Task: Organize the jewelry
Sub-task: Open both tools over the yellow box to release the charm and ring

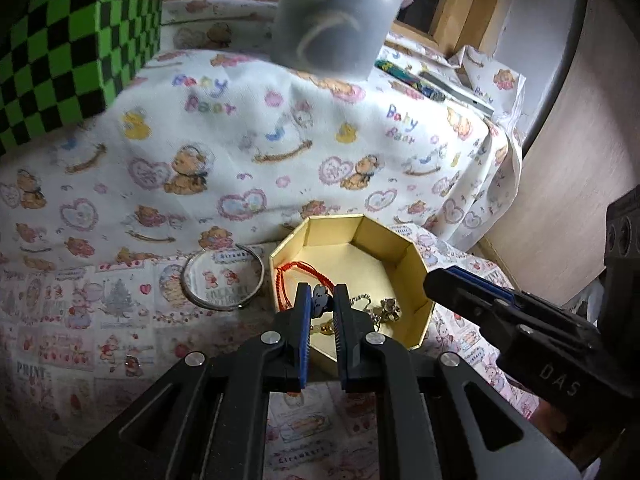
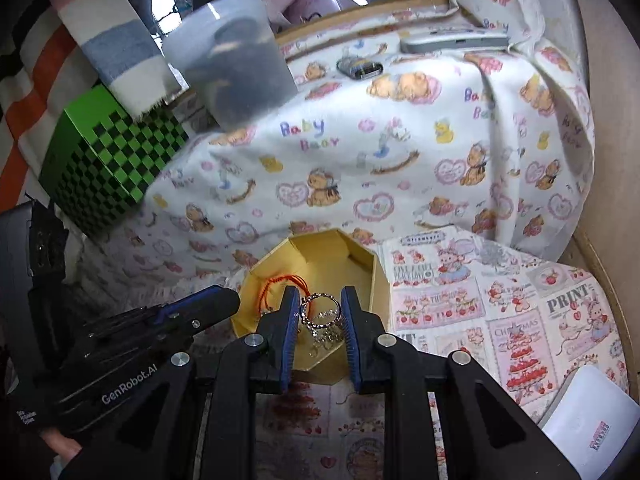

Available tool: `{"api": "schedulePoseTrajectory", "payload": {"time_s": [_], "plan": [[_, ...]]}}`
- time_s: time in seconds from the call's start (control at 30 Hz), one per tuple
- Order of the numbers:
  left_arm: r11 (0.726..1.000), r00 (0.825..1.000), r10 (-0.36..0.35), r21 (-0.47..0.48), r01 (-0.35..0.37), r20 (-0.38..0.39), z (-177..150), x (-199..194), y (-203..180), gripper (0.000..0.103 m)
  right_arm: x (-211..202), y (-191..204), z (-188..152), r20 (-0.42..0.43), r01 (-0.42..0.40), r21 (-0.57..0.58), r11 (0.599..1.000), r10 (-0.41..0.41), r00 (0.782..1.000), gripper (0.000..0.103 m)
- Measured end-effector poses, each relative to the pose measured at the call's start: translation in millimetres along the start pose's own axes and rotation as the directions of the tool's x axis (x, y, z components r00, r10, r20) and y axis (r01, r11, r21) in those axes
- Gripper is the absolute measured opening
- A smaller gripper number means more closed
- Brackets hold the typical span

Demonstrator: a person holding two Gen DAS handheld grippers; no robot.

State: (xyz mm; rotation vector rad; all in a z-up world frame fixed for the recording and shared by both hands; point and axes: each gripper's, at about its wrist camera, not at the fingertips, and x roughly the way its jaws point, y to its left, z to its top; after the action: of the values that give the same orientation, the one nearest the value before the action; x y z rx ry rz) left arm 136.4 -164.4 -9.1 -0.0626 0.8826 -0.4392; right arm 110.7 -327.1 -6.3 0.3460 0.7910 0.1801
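A gold octagonal box sits on the printed cloth; it also shows in the right wrist view. Inside lie a red cord bracelet, a silver chain with a small bear charm and a gold piece. My left gripper hovers over the box's near edge, jaws narrowly apart around a small dark charm. My right gripper is over the box, jaws apart around a silver ring-and-chain piece; whether it grips it is unclear. A silver bangle lies left of the box.
A frosted plastic cup stands on the raised bear-print cloth behind. A green-black checkered box is at the left. A phone-like slab and a small dark item lie at the back. White paper lies at right.
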Motion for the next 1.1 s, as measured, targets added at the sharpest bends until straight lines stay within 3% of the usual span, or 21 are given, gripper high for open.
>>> {"api": "schedulePoseTrajectory", "payload": {"time_s": [0.4,0.57,0.7,0.83,1.0,1.1], "plan": [[0.999,0.998,0.048,0.006,-0.049,0.04,-4,-9,5,0.01,6,-2,0,0.002,0.009,-0.005,1.0,-0.009,1.0,0.023],[0.995,0.991,0.102,-0.005,-0.102,0.084,-7,-28,18,0.017,8,3,-1,0.005,0.01,-0.032,0.999,-0.01,1.0,0.023],[0.979,0.973,0.2,0.027,-0.204,0.115,-13,-48,23,0.033,7,8,-2,0.032,0.05,-0.051,0.997,-0.049,0.998,0.039],[0.949,0.936,0.291,0.067,-0.309,0.197,-21,-79,25,0.04,3,11,-2,0.043,0.04,-0.067,0.997,-0.037,0.998,0.041],[0.943,0.912,0.309,0.035,-0.331,0.271,-23,-119,37,0.05,-9,19,-3,0.076,0.023,-0.098,0.995,-0.016,0.997,0.049],[0.934,0.887,0.33,0.025,-0.357,0.323,-25,-139,40,0.057,-16,29,-5,0.101,0.02,-0.129,0.991,-0.007,0.995,0.05]]}}
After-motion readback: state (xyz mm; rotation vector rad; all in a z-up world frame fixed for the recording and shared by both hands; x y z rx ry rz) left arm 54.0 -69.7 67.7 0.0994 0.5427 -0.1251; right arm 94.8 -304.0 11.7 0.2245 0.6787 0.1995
